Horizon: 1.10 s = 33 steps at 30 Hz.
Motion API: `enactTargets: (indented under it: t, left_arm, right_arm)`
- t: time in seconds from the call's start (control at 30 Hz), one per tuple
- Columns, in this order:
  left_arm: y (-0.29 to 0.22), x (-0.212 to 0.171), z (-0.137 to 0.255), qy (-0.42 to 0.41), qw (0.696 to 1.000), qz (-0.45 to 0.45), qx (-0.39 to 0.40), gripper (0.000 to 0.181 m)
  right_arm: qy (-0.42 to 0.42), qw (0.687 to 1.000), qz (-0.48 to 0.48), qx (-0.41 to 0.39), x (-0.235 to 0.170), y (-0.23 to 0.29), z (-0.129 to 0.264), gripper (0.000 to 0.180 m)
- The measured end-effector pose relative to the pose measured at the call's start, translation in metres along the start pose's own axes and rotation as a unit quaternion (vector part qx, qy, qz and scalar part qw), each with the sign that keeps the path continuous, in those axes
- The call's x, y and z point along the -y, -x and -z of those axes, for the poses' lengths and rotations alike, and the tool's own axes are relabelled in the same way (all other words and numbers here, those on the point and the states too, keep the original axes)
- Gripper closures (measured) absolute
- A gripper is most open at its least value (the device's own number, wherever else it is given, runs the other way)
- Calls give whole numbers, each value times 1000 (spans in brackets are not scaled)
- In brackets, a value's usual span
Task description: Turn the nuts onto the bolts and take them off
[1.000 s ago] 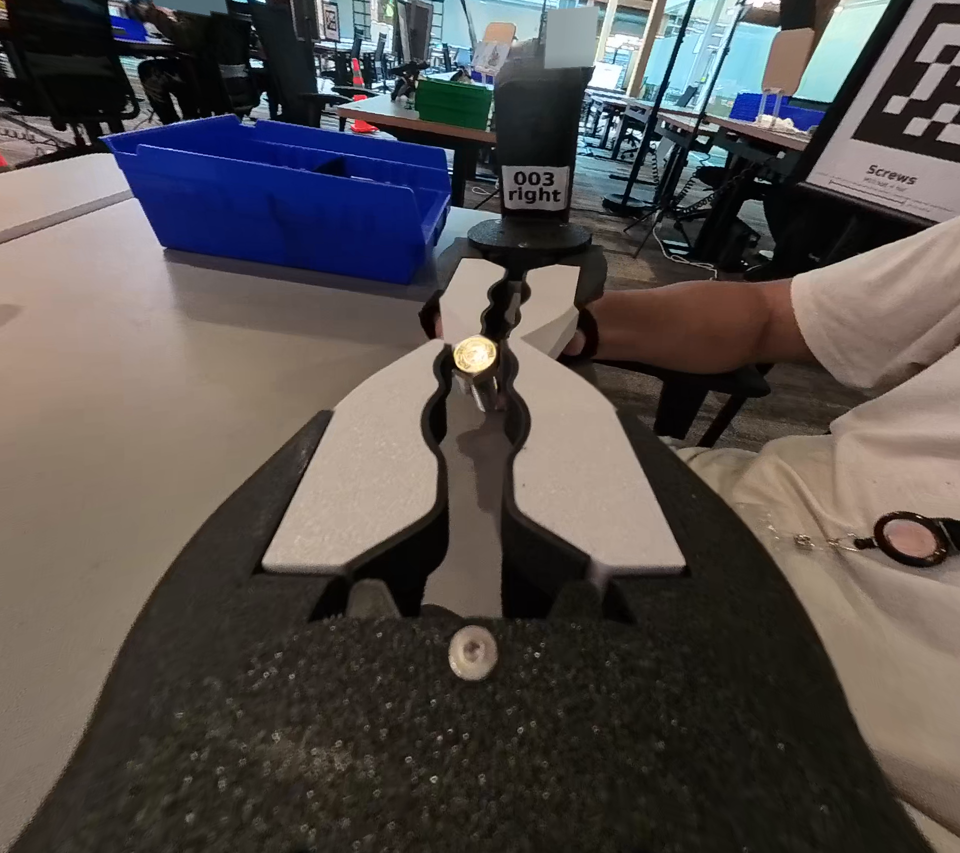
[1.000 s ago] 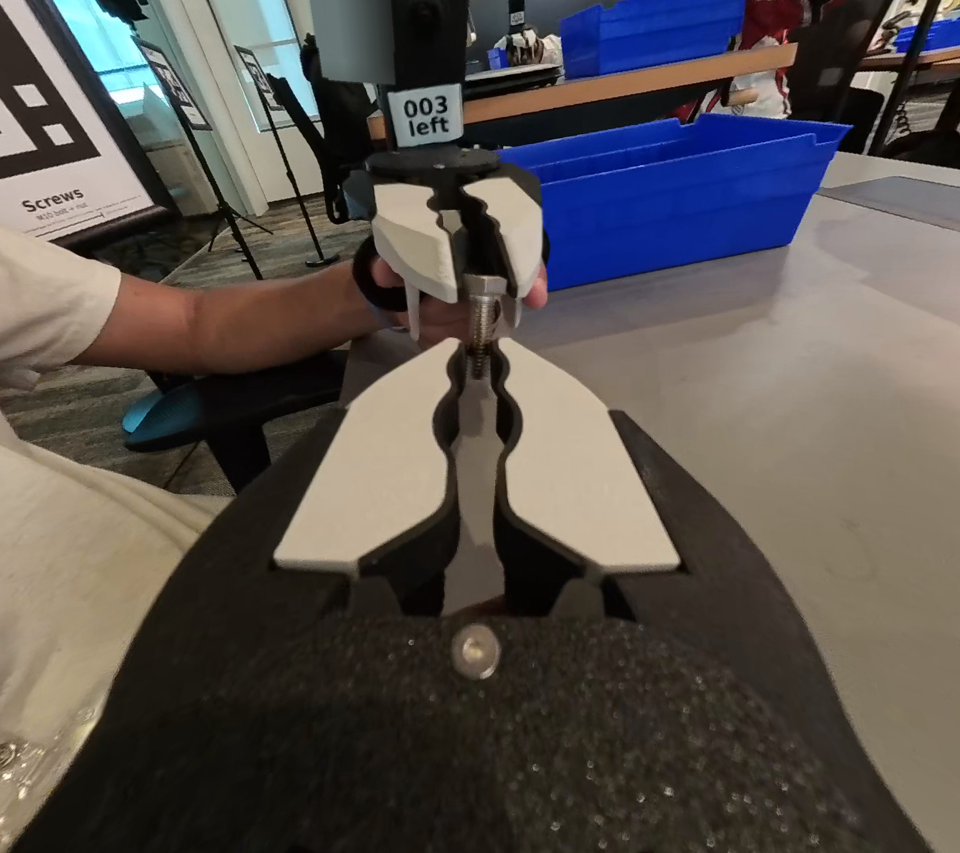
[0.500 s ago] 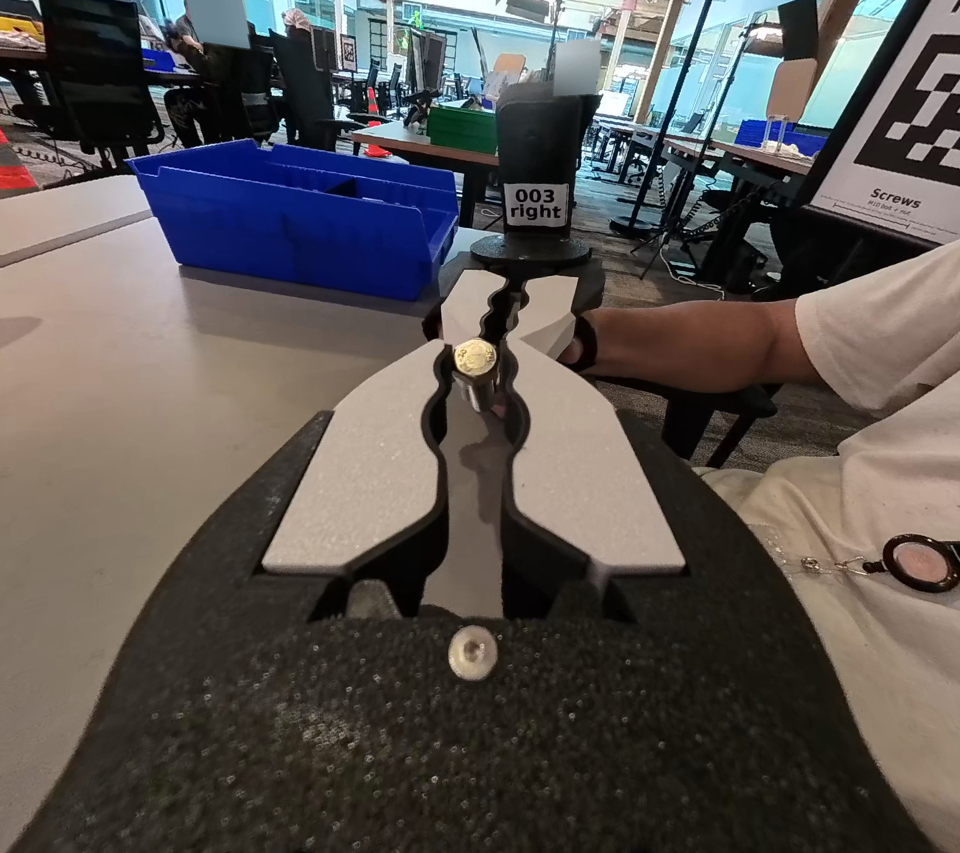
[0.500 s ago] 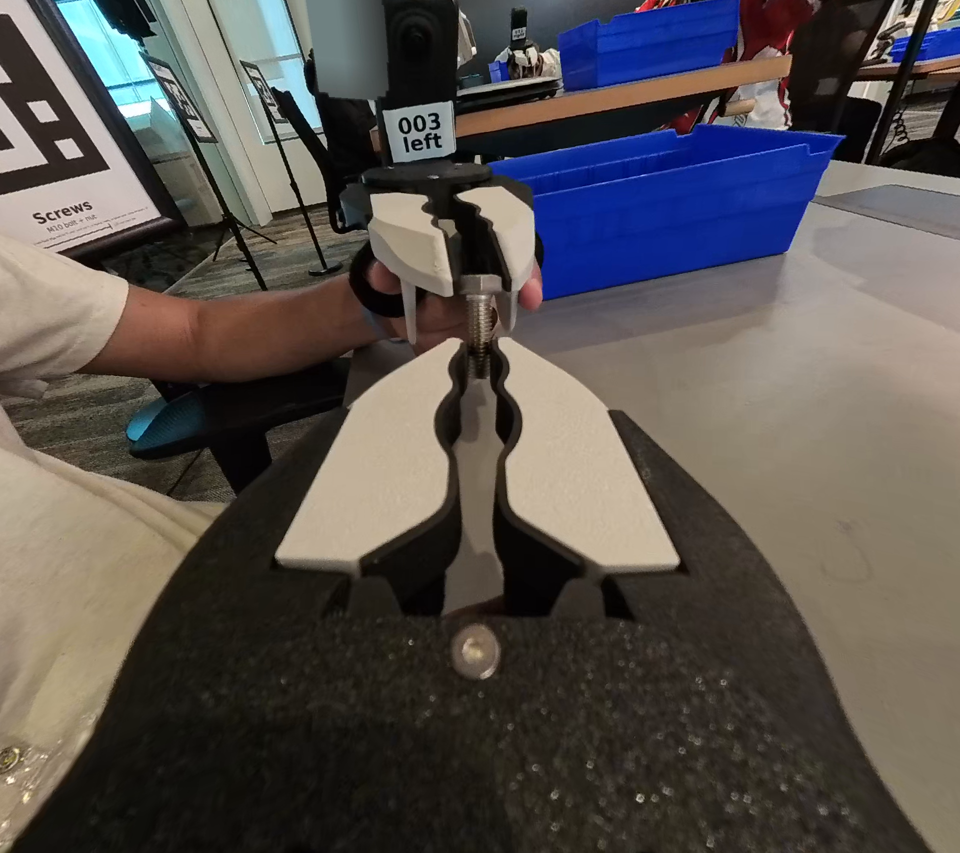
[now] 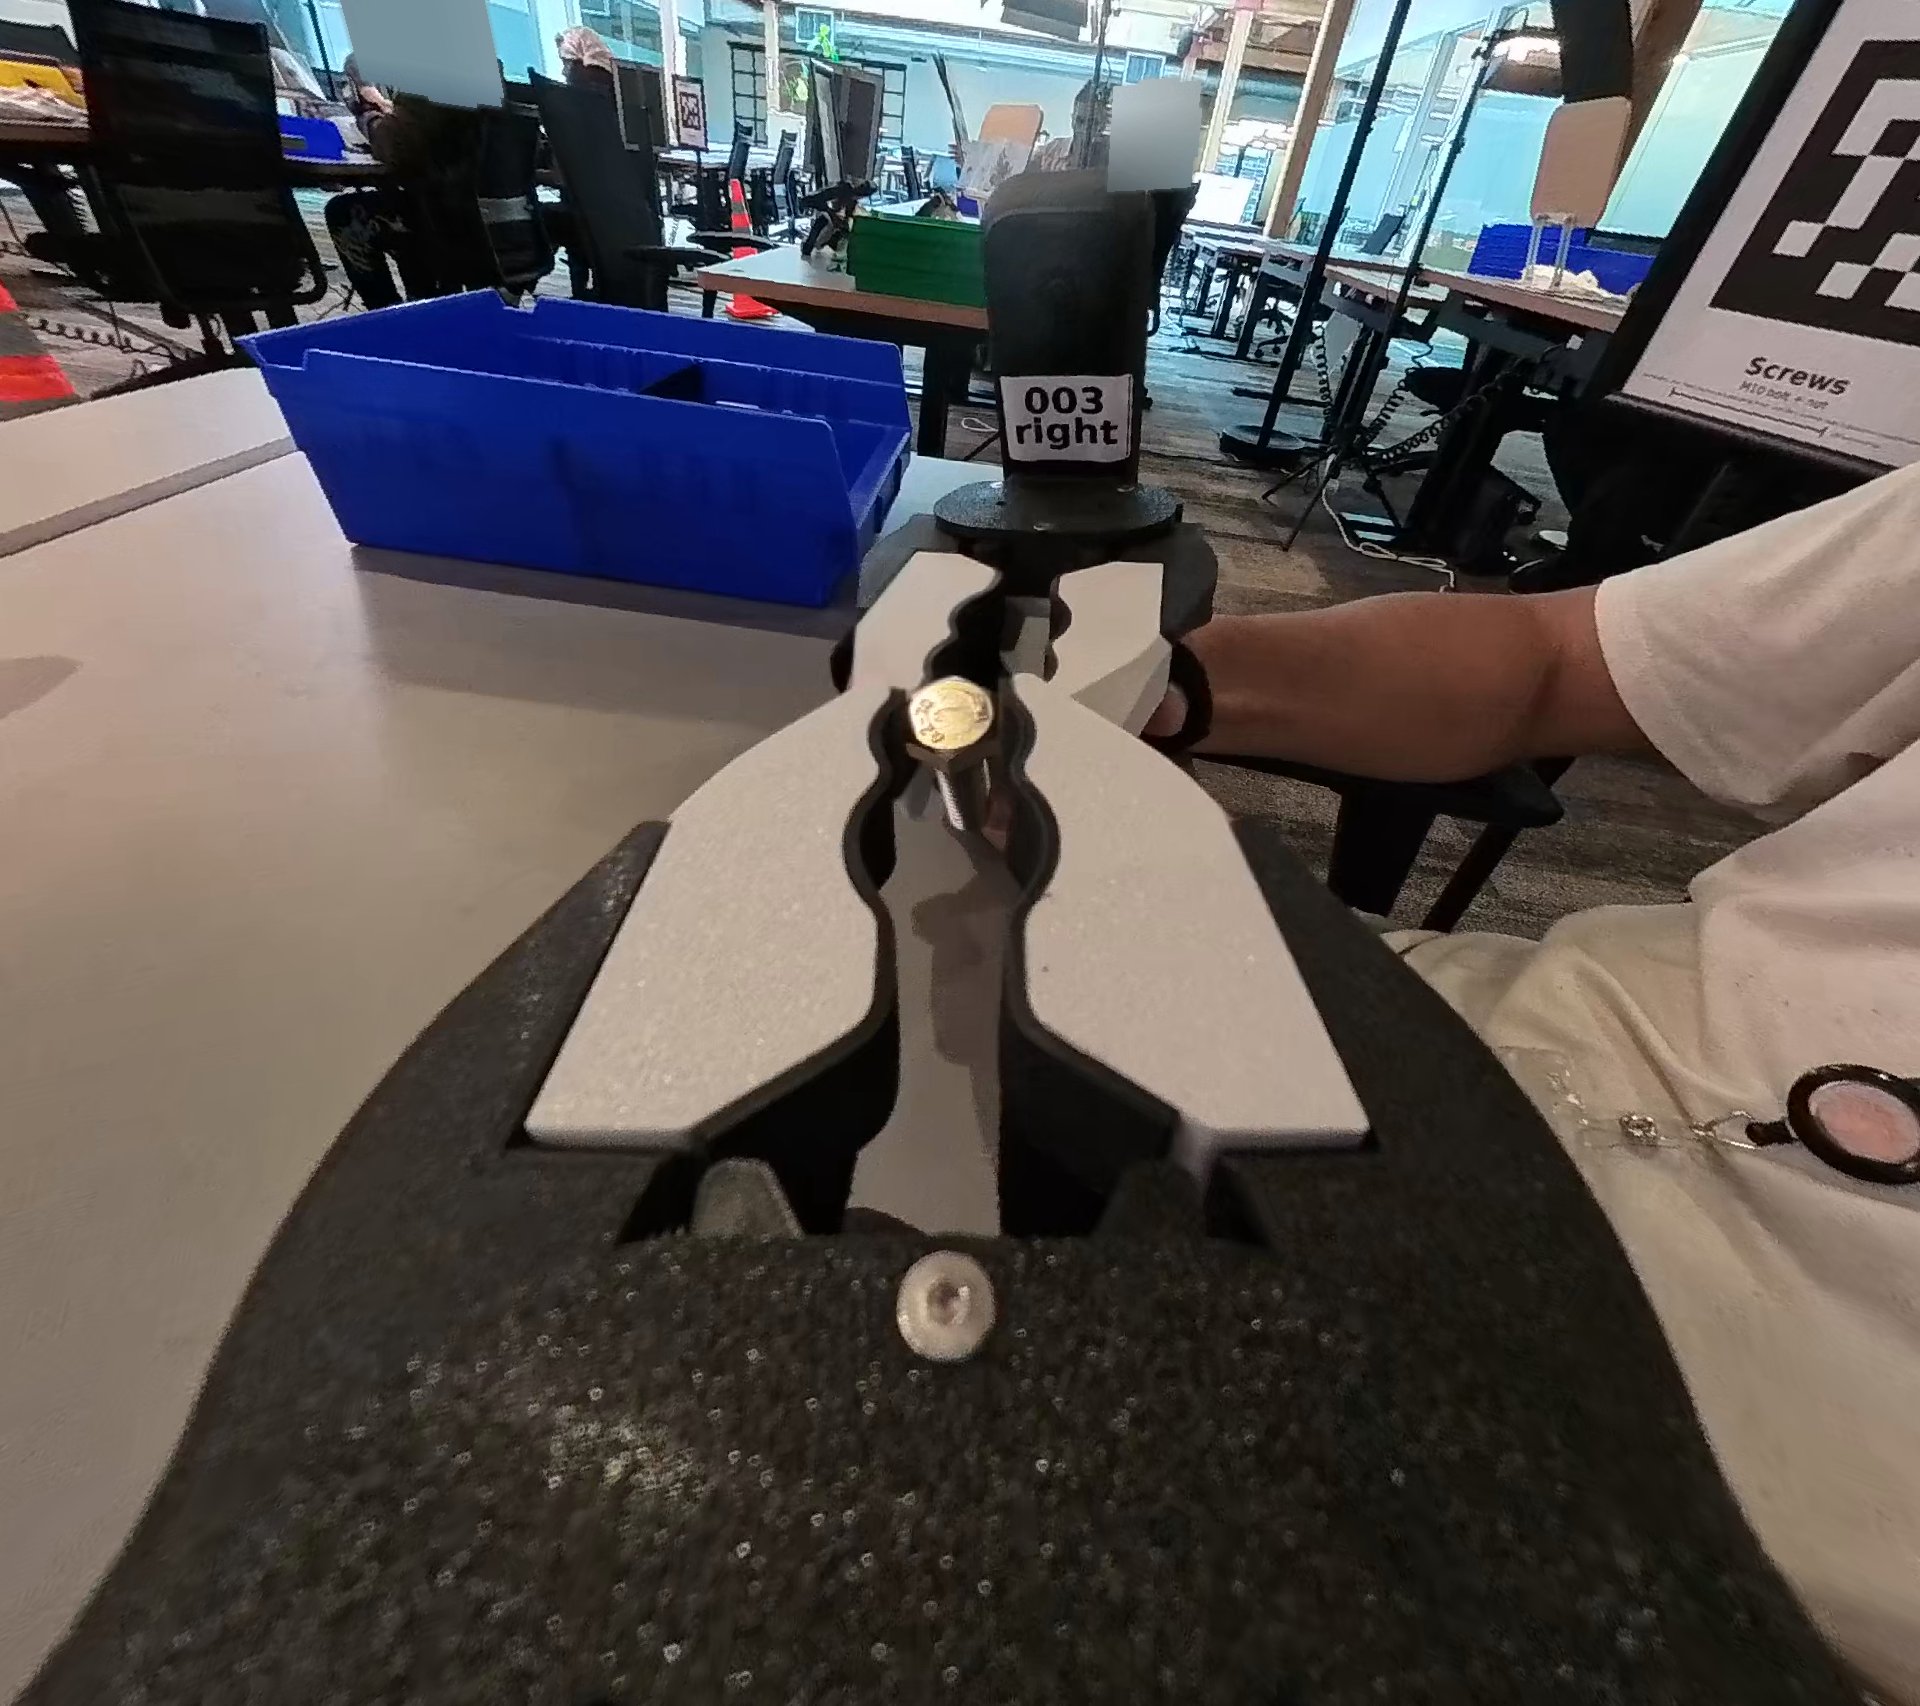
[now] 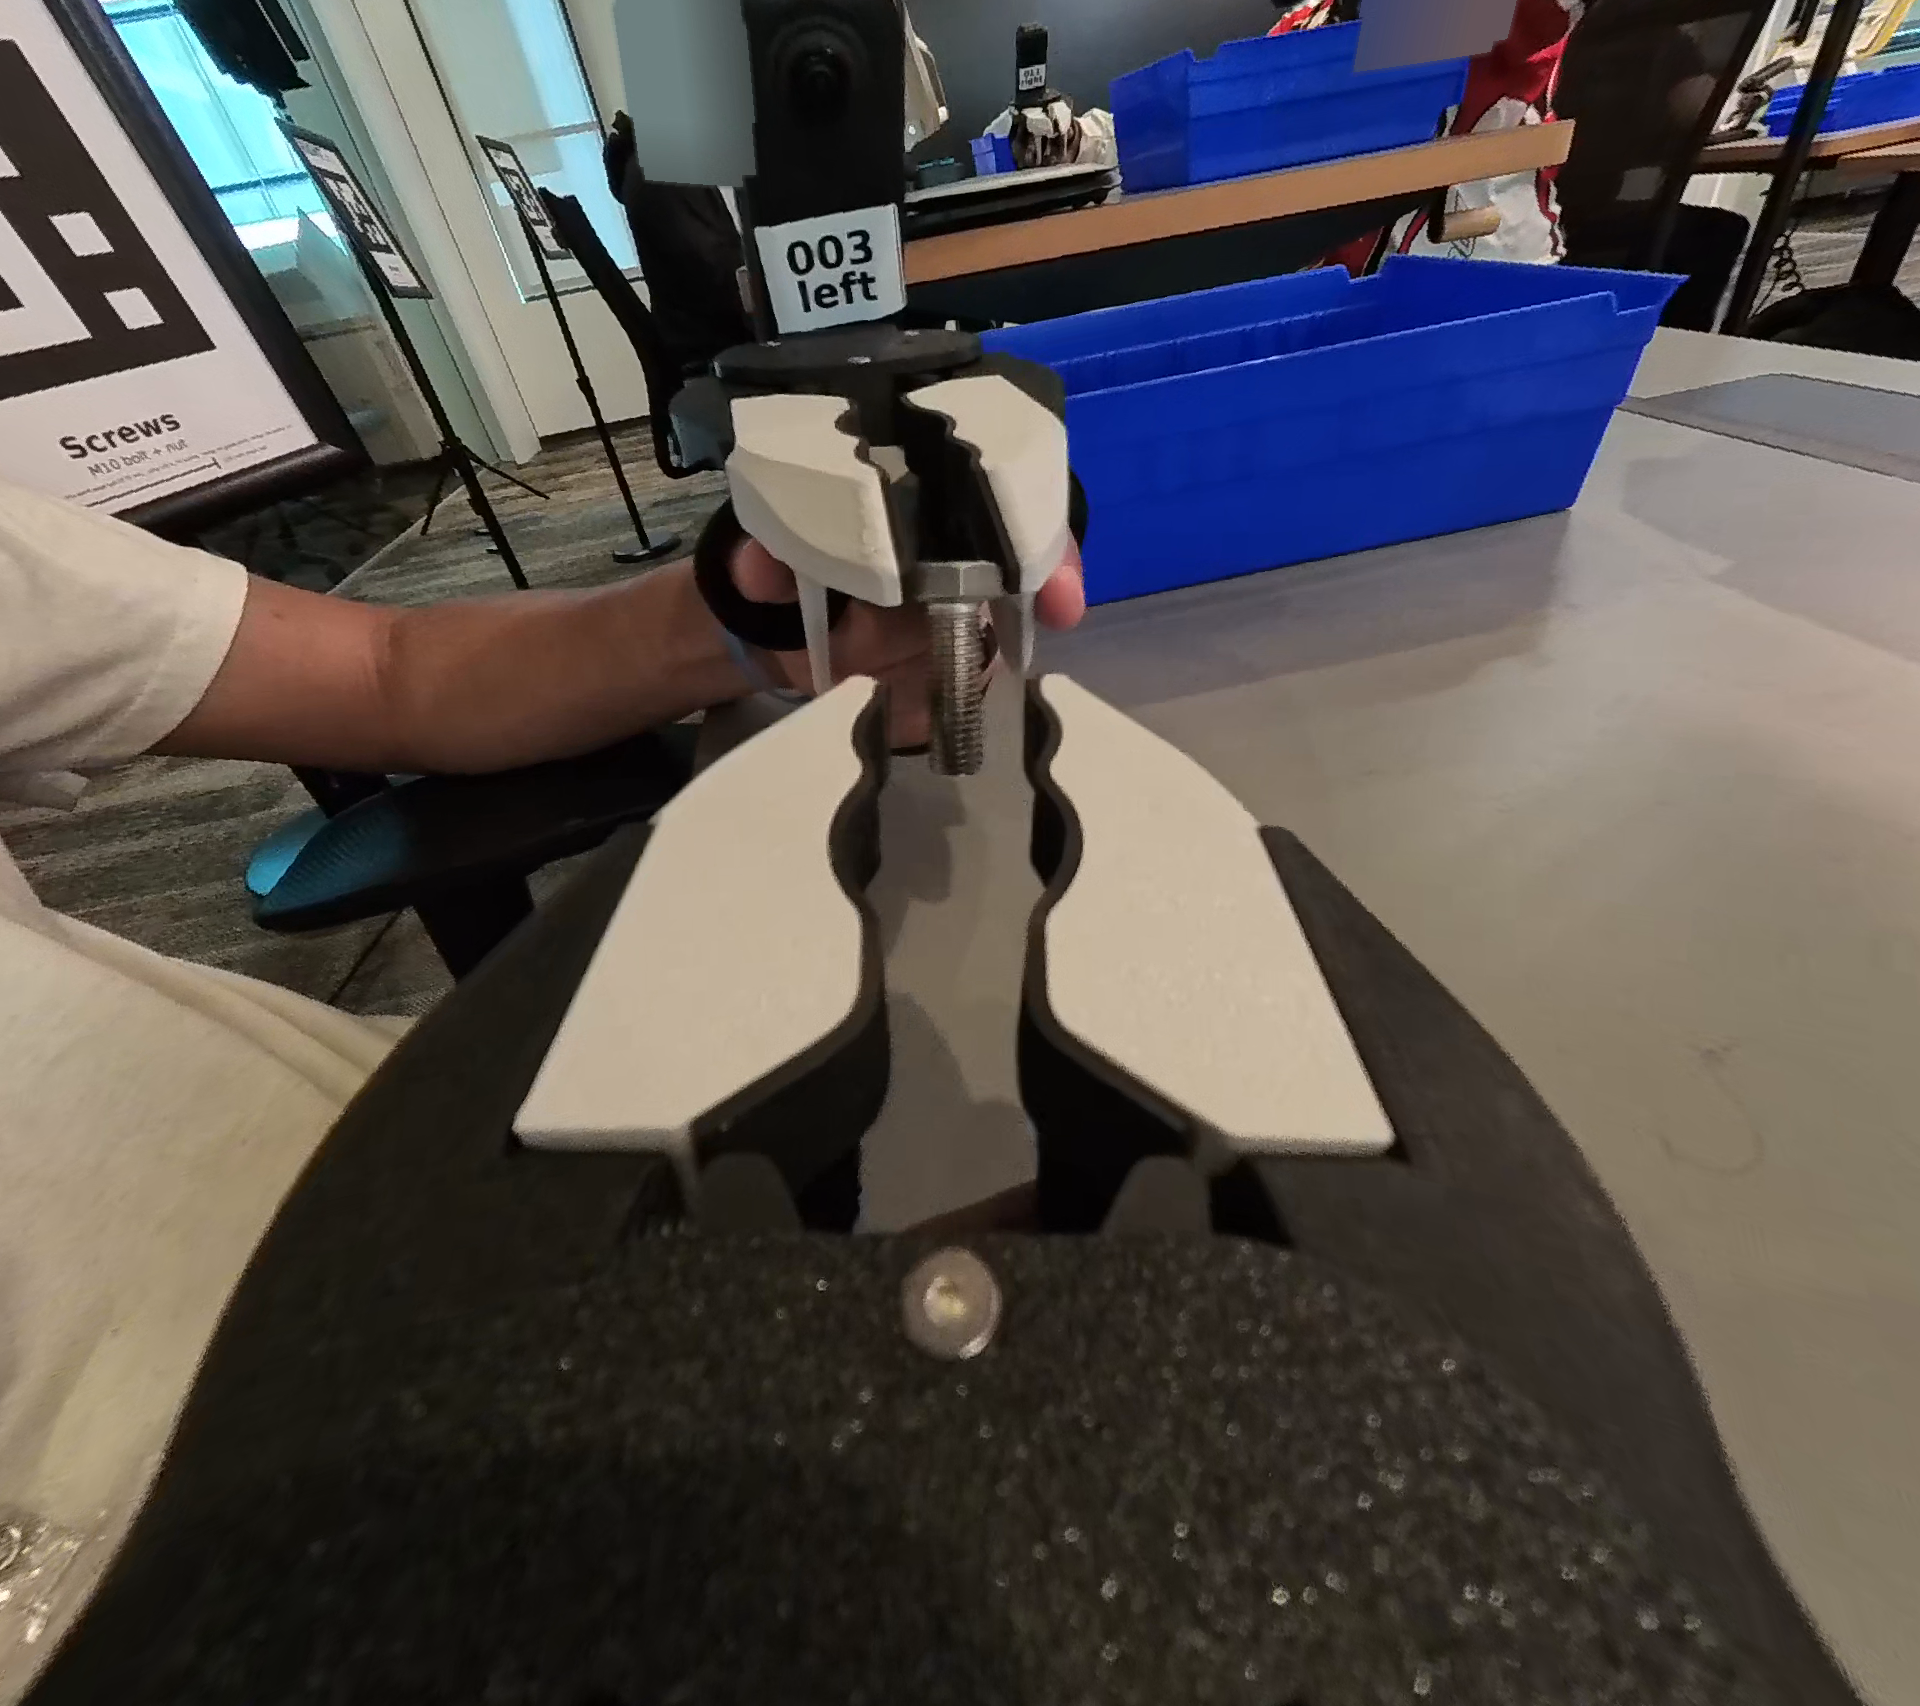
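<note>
Left gripper [image 5: 951, 726] clamped on silver hex-head steel bolt [image 5: 948, 726], thread hanging over grey tabletop [image 5: 312, 773] near its edge. Right gripper [image 6: 954, 700] parted, empty, tips flanking thread end. Blue plastic bin [image 6: 1351, 430] well apart.

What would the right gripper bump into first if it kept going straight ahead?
Probably the bolt hanging from the left gripper: its threaded end sits right at the right gripper's open fingertips. Depth is hard to judge.

Open-plan lab: rows of desks [image 5: 862, 285], office chairs [image 5: 187, 170], blue bins [image 5: 582, 451].
</note>
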<state>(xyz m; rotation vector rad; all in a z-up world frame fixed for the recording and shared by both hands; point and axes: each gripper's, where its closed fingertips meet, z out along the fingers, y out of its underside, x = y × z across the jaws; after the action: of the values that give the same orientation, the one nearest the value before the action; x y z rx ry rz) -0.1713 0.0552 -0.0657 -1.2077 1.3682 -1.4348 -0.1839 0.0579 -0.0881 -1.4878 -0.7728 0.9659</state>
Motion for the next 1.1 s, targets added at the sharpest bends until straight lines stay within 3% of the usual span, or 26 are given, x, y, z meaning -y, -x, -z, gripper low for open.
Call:
enactTargets:
  t: [0.27,0.3,0.33,0.63,0.73,0.83,0.87,0.93,1.0,1.1]
  left_arm:
    - [0,1,0,-3,1000,3,0,165]
    - [0,1,-1,-2,1000,4,-2,165]
    - [-1,0,-2,-1,1000,4,-4,165]
    - [0,0,-3,1,1000,9,-2,164]
    - [2,12,5,-30,999,14,11,145]
    - [39,19,24,-54,987,25,148,140]
    - [64,17,38,-51,967,23,249,140]
    - [109,3,83,-7,883,9,469,143]
    - [117,2,98,6,844,-24,535,143]
    - [116,-3,93,19,838,-41,543,143]
  right_arm:
    - [3,1000,-2,1,-1,1,-1,146]
    - [5,1000,-2,3,-2,1,-1,148]
    - [8,1000,0,9,-2,3,-1,170]
    - [23,1000,11,2,-5,0,-1,170]
    - [24,1000,10,-5,-5,-2,-1,170]
    - [15,999,11,-32,-2,-11,2,170]
    - [9,999,13,-51,0,-17,4,170]
    - [-3,994,13,-105,4,-35,10,170]
    - [-15,987,12,-159,9,-53,20,170]
    - [-28,980,5,-199,12,-67,31,170]
